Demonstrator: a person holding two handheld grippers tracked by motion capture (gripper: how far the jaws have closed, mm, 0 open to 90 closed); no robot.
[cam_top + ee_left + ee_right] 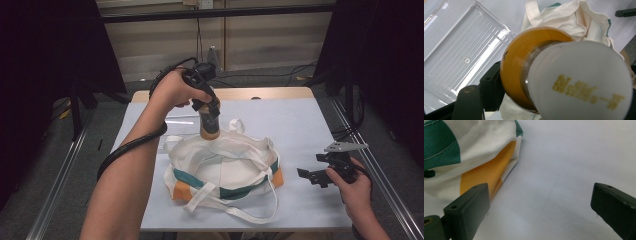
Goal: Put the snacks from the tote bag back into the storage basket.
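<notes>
Currently the left gripper is clenched on the bottle of orange liquid, holding it upright by its neck just above the far rim of the bag, likely so it can drop straight into the open mouth. A clear tray lies just beside the bag. To the bag's right, the right gripper rests with jaws spread, grasping nothing.

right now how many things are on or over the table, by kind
bottle of orange liquid with a white cap: 1, held in the left gripper
white cloth tote bag with green and orange bands: 1
clear ribbed plastic tray: 1
black handheld gripper: 2, the right gripper open
total: 5
</notes>
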